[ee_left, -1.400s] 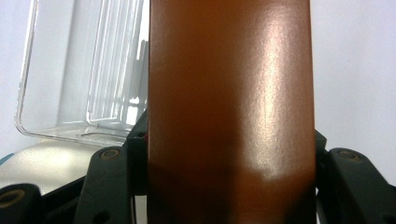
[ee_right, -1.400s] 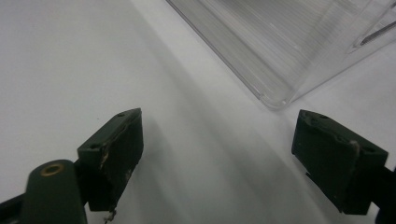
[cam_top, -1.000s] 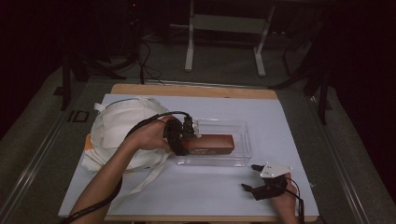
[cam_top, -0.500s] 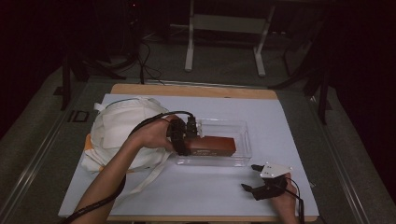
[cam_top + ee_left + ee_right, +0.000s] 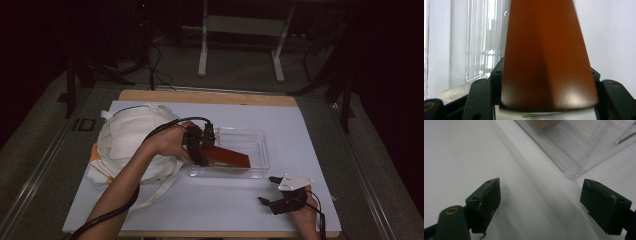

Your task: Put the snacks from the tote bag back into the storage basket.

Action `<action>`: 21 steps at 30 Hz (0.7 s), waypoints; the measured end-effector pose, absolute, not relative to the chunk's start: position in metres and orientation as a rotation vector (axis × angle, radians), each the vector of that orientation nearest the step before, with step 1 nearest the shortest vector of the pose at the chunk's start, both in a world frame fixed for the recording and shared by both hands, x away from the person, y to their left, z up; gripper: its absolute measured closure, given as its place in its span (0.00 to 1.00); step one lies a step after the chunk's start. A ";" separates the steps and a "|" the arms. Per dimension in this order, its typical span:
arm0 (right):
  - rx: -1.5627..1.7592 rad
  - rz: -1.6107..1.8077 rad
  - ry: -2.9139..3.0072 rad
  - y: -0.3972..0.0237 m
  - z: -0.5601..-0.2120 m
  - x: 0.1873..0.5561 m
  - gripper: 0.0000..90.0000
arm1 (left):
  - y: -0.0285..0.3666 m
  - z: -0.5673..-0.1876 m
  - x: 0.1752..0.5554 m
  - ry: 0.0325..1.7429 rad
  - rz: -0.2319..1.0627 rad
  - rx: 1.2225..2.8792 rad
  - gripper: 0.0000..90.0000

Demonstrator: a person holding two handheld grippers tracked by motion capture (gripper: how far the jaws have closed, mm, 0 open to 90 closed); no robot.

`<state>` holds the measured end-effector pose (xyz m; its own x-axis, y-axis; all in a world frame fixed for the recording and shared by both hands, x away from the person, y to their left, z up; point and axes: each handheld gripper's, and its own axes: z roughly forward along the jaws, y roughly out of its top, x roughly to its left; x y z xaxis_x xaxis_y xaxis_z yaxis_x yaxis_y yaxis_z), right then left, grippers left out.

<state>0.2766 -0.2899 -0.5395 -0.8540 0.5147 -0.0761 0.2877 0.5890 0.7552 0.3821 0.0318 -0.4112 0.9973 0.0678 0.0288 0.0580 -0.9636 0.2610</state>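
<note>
- Left gripper (image 5: 212,150): jaws stand either side of the brown block (image 5: 231,158); they have just been opening, and whether the pads press on it cannot be told
- Brown block: one end lies between those jaws, the far end tilts down into the clear tray (image 5: 260,150)
- Clear tray: rests on the white table cover (image 5: 310,135), just beside the white cloth bag (image 5: 130,135)
- Right gripper (image 5: 540,202): jaws spread wide with nothing between them, low over the white table cover, near a corner of the clear tray
</note>
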 end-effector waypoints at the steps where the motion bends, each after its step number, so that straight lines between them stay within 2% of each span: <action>1: 0.657 1.128 2.534 -0.290 -0.539 0.277 0.19 | 0.032 -0.411 0.382 0.097 0.046 2.869 0.46; 21: 0.657 1.117 2.538 -0.289 -0.540 0.277 0.19 | 0.028 -0.414 0.388 0.133 0.013 2.877 0.43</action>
<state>0.2768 -0.2891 -0.5398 -0.8538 0.5144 -0.0795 0.2891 0.5956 0.7495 0.3879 0.0277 -0.4138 0.9958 0.0915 -0.0032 0.0892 -0.9619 0.2585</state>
